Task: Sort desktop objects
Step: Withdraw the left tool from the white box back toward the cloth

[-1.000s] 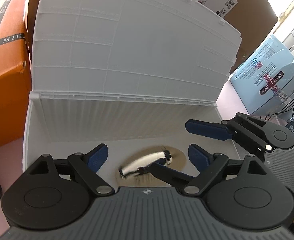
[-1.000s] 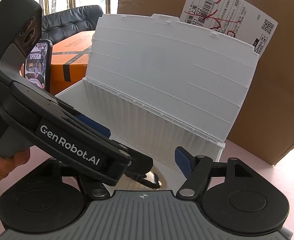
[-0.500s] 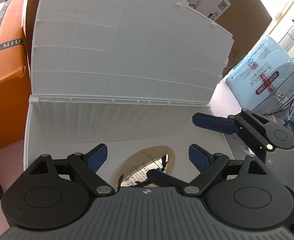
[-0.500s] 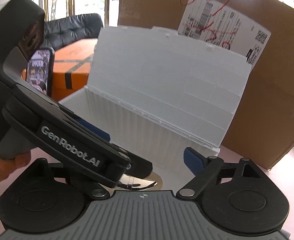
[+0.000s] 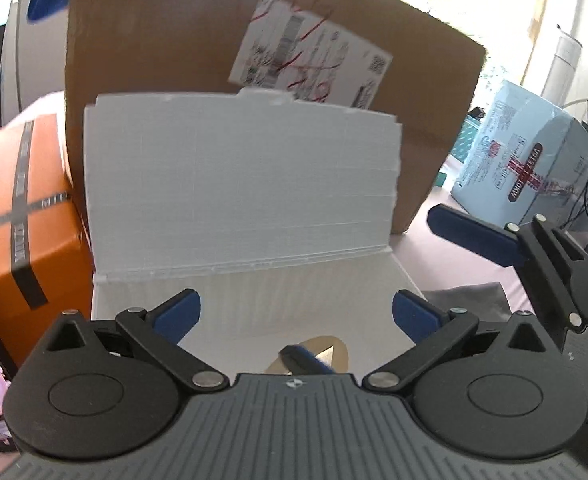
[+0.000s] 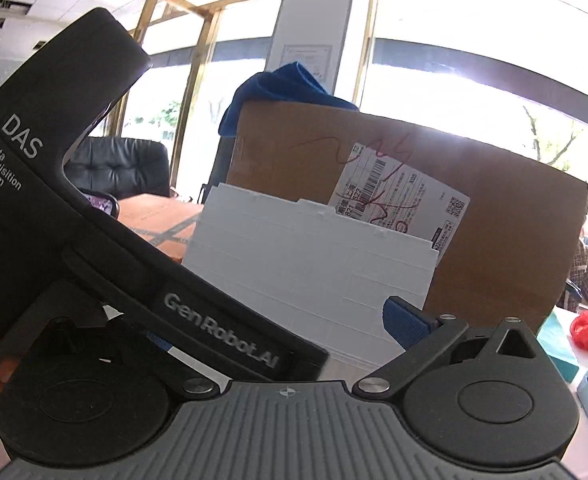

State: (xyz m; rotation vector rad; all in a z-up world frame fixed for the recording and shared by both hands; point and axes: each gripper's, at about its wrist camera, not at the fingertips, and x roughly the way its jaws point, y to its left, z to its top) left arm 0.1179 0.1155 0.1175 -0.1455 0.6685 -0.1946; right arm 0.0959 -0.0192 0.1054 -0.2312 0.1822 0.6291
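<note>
Both claws are empty and spread wide: the left gripper (image 5: 296,318) shows its blue-padded fingers (image 5: 176,314) far apart, holding nothing, above and in front of the open white ribbed plastic storage box (image 5: 246,280). The right gripper (image 5: 446,256) hangs just to its right, also parted. Below the left claw, a tan cardboard-coloured tape roll (image 5: 334,350) lies inside the box. Judging by this, the drop is done; lift both claws straight up, clear of the upright white lid (image 5: 238,184), before seeking the next object.

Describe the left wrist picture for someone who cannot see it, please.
An open left gripper hangs over a white storage box whose lid stands upright; a tan roll of tape shows inside. The right gripper, also open, reaches in from the right. An orange box and a cardboard carton stand behind.
</note>
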